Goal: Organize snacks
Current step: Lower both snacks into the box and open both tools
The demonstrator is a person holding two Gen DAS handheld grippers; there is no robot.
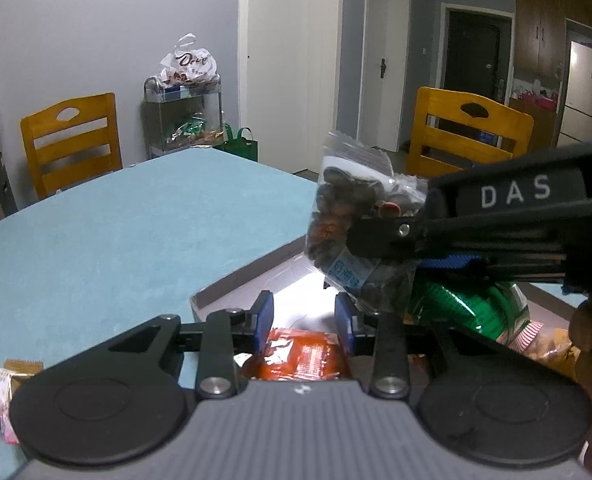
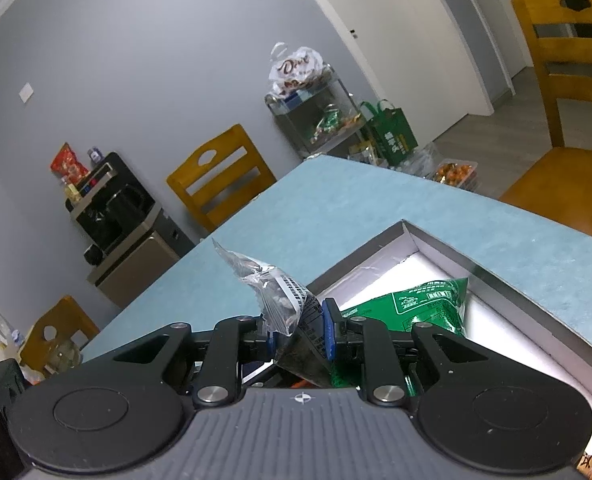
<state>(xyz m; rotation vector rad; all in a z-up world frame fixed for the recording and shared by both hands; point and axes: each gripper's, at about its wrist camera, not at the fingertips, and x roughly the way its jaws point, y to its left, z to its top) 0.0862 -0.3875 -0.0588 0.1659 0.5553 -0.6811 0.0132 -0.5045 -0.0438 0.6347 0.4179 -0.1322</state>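
My left gripper (image 1: 304, 322) hangs over the near corner of the open white box (image 1: 232, 282), its blue pads closed on an orange foil packet (image 1: 302, 358). My right gripper (image 1: 380, 240) comes in from the right above the box, shut on a clear bag of dark nuts (image 1: 344, 216). In the right wrist view that gripper (image 2: 300, 330) pinches the crumpled clear bag (image 2: 280, 292) between its blue pads. A green snack packet (image 2: 424, 304) lies in the box (image 2: 436, 236), also visible below the right gripper as the green packet (image 1: 468, 312).
The box sits on a blue table (image 1: 116, 232). Small wrapped snacks (image 1: 8, 392) lie at the table's near left edge. A red-striped packet (image 1: 530, 334) lies by the green one. Wooden chairs (image 1: 72, 140) and a cart with a Dove bag (image 1: 186, 66) stand beyond. A hand (image 1: 588, 360) holds the right tool.
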